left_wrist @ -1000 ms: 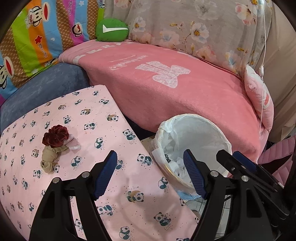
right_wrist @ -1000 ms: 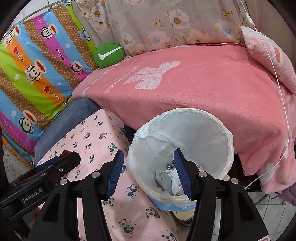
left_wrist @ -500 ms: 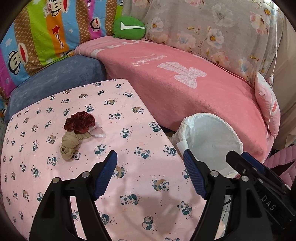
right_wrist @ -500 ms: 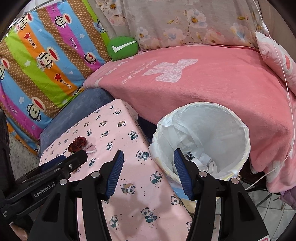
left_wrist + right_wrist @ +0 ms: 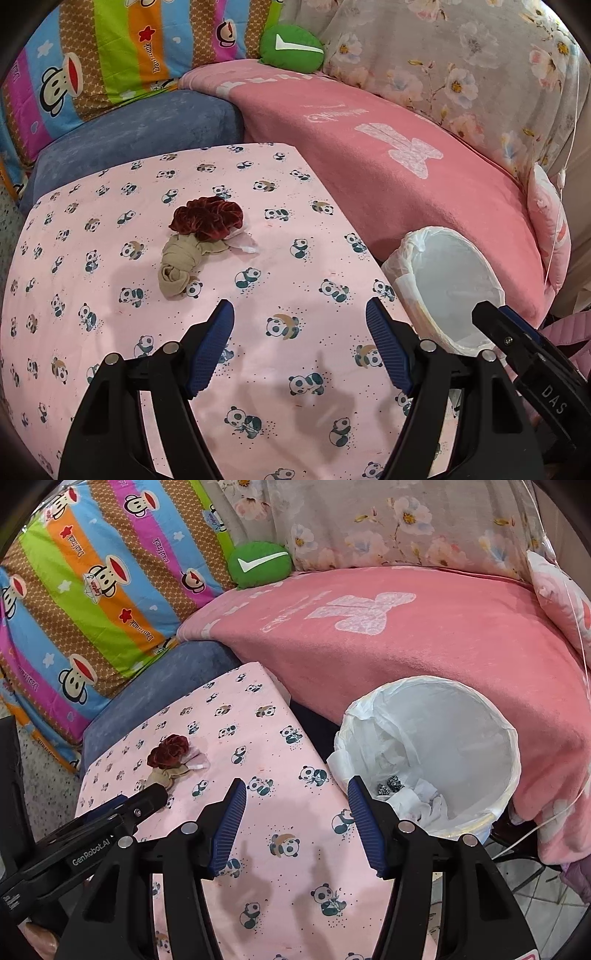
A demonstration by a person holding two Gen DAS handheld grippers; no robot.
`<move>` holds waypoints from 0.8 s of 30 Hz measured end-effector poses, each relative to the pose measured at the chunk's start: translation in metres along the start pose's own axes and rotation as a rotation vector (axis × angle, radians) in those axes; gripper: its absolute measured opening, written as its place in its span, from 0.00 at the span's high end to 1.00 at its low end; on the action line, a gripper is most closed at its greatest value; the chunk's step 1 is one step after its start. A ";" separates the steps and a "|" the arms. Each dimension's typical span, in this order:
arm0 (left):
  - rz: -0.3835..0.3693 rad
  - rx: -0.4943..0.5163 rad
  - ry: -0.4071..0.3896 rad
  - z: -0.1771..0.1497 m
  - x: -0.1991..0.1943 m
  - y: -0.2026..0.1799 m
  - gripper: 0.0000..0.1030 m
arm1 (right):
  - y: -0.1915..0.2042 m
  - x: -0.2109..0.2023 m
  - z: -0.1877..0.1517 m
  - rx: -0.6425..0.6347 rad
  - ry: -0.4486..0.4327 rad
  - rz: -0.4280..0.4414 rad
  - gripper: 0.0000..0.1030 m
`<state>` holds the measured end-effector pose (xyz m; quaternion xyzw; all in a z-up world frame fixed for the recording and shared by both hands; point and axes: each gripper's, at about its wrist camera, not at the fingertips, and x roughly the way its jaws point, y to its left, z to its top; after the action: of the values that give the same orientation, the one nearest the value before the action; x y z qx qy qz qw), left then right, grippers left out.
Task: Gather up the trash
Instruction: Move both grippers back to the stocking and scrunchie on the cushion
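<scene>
Bright even light; soft shadows on tablecloth (image 5: 317,258); sharp focus; fisheye-curved, dark corners.

Both grippers: matte black plastic frames w/ ribbed blue pads on the fingers, silver pivot screws. Left gripper (image 5: 300,345) side reads "GenRobot.AI" in white; right gripper (image 5: 296,823) shows "DAS", rest prob. cut off.

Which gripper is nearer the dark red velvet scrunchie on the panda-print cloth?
Left. The left gripper hangs just short of the dark red velvet scrunchie; the right gripper is off beside the white-lined trash bin.
</scene>
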<state>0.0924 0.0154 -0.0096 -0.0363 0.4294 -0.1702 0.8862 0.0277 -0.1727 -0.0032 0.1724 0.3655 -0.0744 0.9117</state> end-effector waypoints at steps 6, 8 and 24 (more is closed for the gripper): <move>0.015 -0.031 0.006 -0.002 0.001 0.019 0.32 | 0.015 0.008 -0.003 -0.021 0.014 0.008 0.44; 0.021 -0.041 0.009 -0.002 0.003 0.026 0.32 | 0.021 0.012 -0.003 -0.031 0.021 0.012 0.44; 0.097 -0.176 0.073 -0.005 0.033 0.100 0.28 | 0.065 0.059 -0.004 -0.071 0.096 0.088 0.44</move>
<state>0.1343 0.0985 -0.0588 -0.0869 0.4760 -0.0899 0.8705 0.0842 -0.1112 -0.0299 0.1594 0.4034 -0.0130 0.9009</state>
